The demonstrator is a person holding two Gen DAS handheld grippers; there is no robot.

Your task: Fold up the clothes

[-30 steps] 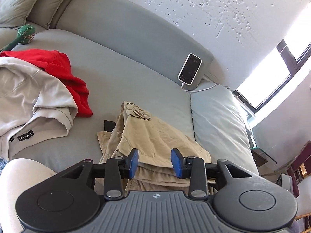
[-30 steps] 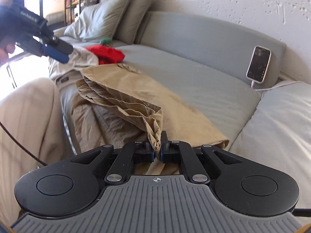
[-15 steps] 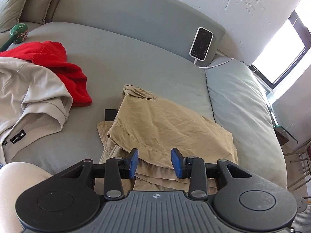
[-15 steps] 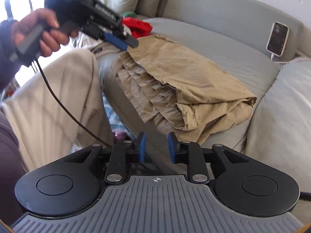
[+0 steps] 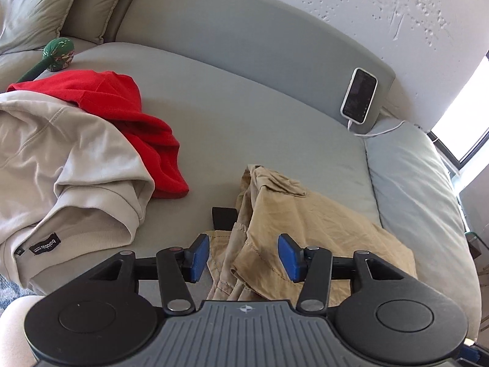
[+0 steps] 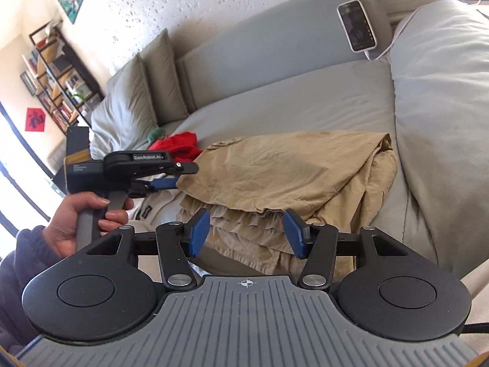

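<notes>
While the left gripper [image 5: 243, 257] is hovering with its blue pads spread wide and pinching nothing, the left view is showing the khaki garment [image 5: 308, 232] lying doubled over on the sofa seat [image 5: 244, 122], just beyond the pads at 12 to 1 o'clock. Its layered edges are sitting directly under the gap. A beige top [image 5: 61, 159] is lying crumpled at 9 o'clock, overlapping a red top [image 5: 131, 113] at 10 o'clock; neither is looking folded. A small black label on the beige hem is carrying pale writing, upside down and too small to read with confidence. A phone [image 5: 359, 95] is leaning against the backrest at 1 o'clock.

Turning to the right view, the right gripper [image 6: 247, 237] is likewise standing spread and empty, with the khaki garment [image 6: 284, 180] lying at 12 o'clock as a rough rectangle, top layer smooth, lower layers showing ruffled along the near edge. The left gripper [image 6: 166, 182] is appearing at 9 o'clock in a hand [image 6: 82, 217], its tip just beside the garment's left corner. Its housing is reading "GenRobot.AI".

Judgement: the khaki piece is lying folded but untidy. If another fold or squaring-up is intended, each gripper should be taking all layers at a corner together, lifting evenly and laying edges flush, since the loose under-layers are likely to slip.
</notes>
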